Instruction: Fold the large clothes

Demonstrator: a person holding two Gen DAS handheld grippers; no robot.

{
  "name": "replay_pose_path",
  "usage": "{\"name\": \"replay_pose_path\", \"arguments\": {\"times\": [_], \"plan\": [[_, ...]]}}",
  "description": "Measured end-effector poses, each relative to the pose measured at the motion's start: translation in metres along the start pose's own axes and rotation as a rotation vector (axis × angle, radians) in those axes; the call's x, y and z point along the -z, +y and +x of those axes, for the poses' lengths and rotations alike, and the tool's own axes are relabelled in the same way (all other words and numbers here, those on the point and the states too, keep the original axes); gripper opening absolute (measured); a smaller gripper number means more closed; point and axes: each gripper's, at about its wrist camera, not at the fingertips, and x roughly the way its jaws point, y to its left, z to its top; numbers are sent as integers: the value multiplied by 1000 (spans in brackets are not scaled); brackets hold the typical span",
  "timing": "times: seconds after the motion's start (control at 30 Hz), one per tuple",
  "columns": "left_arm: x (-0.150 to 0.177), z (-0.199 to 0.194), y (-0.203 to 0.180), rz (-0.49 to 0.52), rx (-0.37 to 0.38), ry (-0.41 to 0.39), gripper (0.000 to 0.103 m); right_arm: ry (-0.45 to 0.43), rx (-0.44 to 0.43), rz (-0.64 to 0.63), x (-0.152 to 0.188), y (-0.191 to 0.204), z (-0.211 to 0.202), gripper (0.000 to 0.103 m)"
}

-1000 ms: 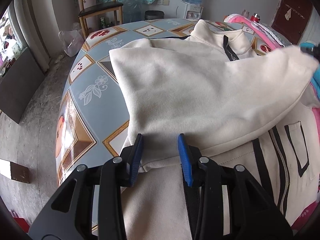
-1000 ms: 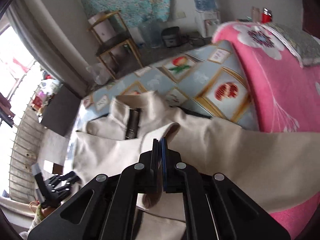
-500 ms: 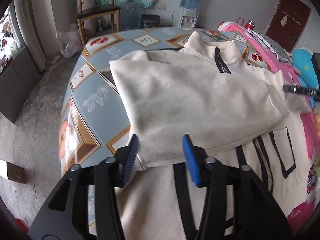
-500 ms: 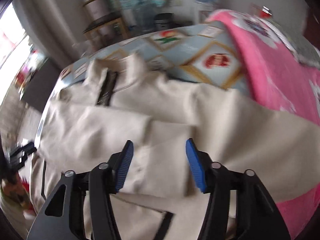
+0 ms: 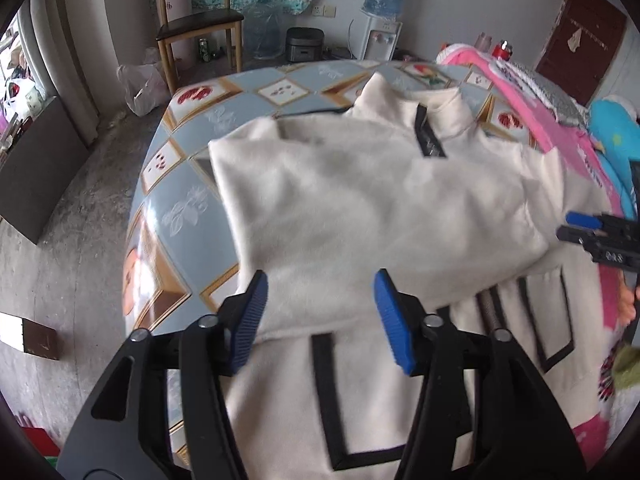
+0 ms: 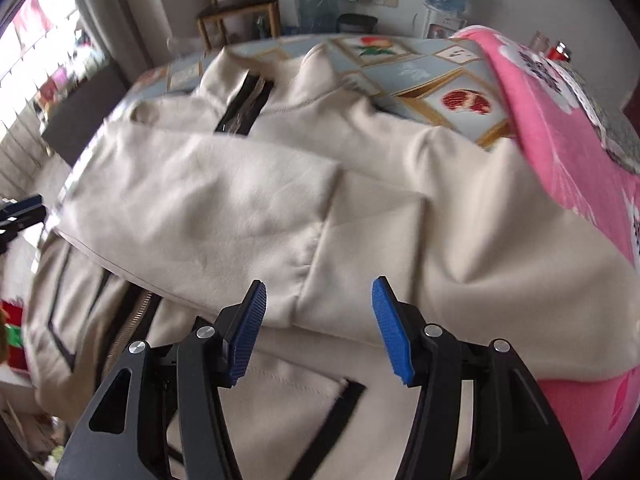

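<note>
one cream jacket [image 5: 360,208] lies on the desk [image 5: 176,216], one sleeve folded across. two tongs, left [image 5: 320,312] and right [image 6: 318,328], hover, jaws opening, empty; a second ago the right pinched the sleeve.

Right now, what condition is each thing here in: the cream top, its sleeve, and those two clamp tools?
Cream jacket: flat on table, zip collar away from camera.
Sleeve: folded across the front.
Left gripper: opening, holding nothing.
Right gripper: opening, holding nothing.
</note>
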Motion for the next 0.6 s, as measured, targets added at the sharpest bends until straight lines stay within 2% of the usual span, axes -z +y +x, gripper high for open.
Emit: {"name": "replay_pose_path", "arguments": {"times": [0.03, 0.07, 0.17, 0.27, 0.43, 0.47, 0.53, 0.6], "plan": [[-7, 3, -7, -4, 5, -7, 67, -15, -6, 24, 3, -11, -11, 72], [-11, 7, -12, -3, 6, -7, 71, -33, -5, 48, 8, -24, -24, 74], [-21, 30, -30, 3, 4, 27, 78, -57, 26, 136, 24, -71, -51, 74], [-27, 57, -40, -11, 5, 65, 78, -81, 67, 296, 46, -136, -75, 74], [-24, 98, -48, -20, -16, 134, 79, -164, 78, 725, 101, -269, -108, 74], [-22, 101, -51, -11, -25, 126, 83, -180, 73, 791, 112, -287, -111, 74], [-21, 102, -56, 24, -43, 115, 83, -203, 71, 946, 137, -326, -111, 74], [-18, 103, -62, 63, -68, 113, 84, -206, 73, 1036, 151, -351, -102, 74]]}}
